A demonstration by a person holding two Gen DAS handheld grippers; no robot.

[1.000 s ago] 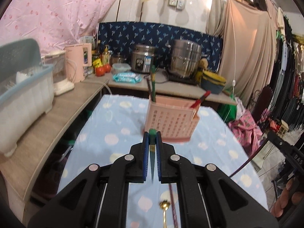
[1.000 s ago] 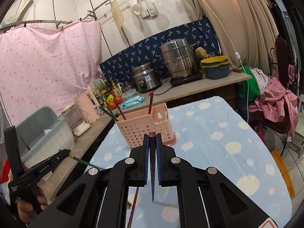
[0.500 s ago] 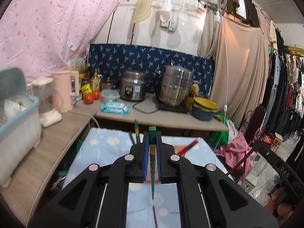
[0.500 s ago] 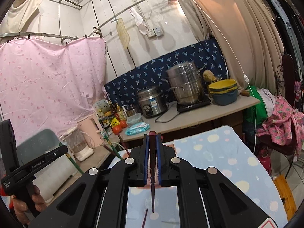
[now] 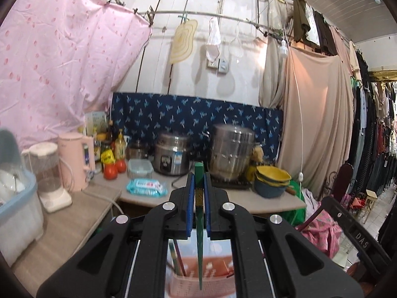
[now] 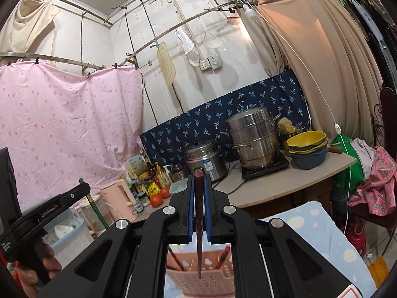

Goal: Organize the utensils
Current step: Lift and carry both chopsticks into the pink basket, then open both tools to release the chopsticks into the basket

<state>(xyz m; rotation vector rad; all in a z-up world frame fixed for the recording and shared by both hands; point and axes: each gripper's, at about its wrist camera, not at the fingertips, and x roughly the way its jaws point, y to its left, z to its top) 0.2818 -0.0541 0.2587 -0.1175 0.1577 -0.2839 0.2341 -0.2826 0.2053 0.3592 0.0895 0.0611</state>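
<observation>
Chopsticks are pinched upright, 1 per gripper. Green chopstick (image 5: 199,226) is clamped between the blue pads (image 5: 190,206) of the left gripper (image 5: 198,207), its tip hanging over the pink basket (image 5: 198,285). Dark red chopstick (image 6: 199,223) is clamped likewise in the right gripper (image 6: 199,208), tip above the same basket. Basket is largely hidden behind both gripper bodies; more sticks are seen inside, count unclear. Spotted tablecloth (image 6: 310,226) is partly cut off.

Right tool (image 6: 199,193) clamped on dark red chopstick (image 6: 199,226), tip hanging above pink basket (image 6: 201,281), left tool (image 6: 82,188) alongside
</observation>
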